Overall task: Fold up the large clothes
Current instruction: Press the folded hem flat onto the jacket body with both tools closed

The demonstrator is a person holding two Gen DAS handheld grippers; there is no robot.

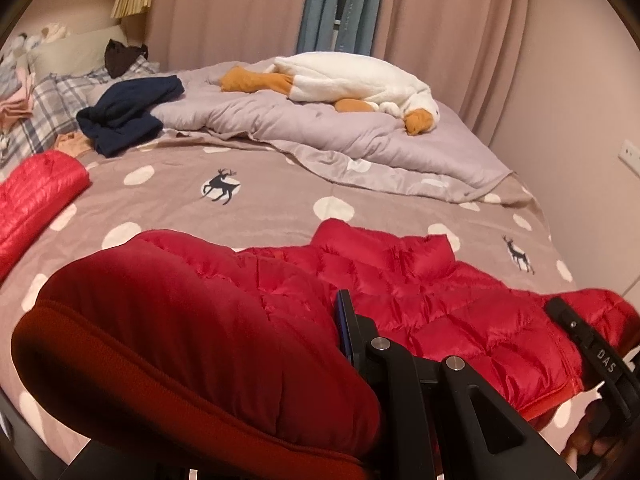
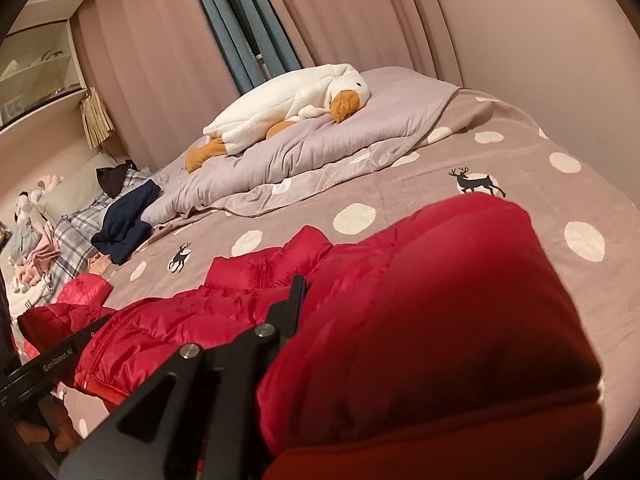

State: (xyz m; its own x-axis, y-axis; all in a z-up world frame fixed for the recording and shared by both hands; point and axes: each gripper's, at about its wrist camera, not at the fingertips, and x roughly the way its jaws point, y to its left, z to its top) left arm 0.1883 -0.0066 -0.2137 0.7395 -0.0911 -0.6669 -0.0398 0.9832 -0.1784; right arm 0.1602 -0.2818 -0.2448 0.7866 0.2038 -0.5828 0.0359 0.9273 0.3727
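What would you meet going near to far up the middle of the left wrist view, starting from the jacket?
Red puffer jacket → dotted deer blanket → lilac duvet → white goose plush → pink curtains.

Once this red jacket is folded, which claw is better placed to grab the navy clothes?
Left, probably: navy clothes lie left of the red jacket in both views, nearer the left claw; the right claw would cross over.

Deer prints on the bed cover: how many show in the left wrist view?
2. One deer stands mid-cover beyond the red jacket; the other deer is right of its collar. More may hide under the jacket.
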